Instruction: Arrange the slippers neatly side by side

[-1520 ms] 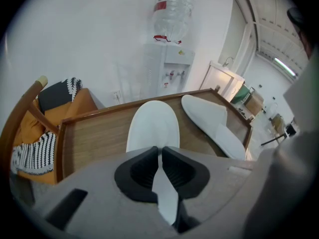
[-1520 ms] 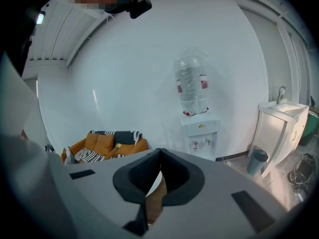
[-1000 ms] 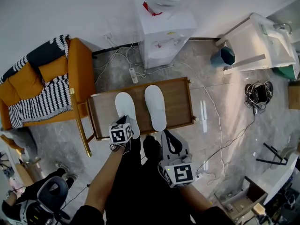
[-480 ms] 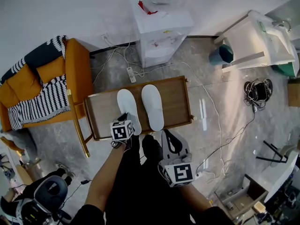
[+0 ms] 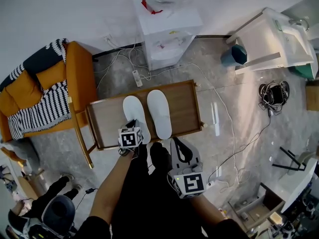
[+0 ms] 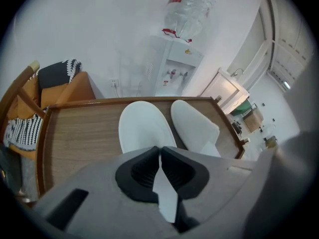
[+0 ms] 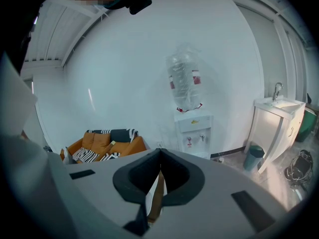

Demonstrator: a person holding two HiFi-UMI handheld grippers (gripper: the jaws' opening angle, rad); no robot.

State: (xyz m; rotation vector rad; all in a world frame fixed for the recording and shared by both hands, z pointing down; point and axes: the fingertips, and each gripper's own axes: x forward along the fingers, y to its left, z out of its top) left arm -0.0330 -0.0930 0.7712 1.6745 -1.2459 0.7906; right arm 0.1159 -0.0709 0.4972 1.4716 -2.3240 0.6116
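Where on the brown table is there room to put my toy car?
Two bare patches on the wooden table: one between the left slipper and the left rim, one between the right slipper and the right rim. The middle is crowded: slippers almost touching, left gripper pinching the left slipper's heel.

Head view overhead; both gripper views forward; left shares slippers (image 6: 142, 128) close.

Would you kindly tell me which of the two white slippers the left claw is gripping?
The left slipper, nearer the orange armchair: its heel edge is pinched in the left claw, while the right slipper lies free beside it.
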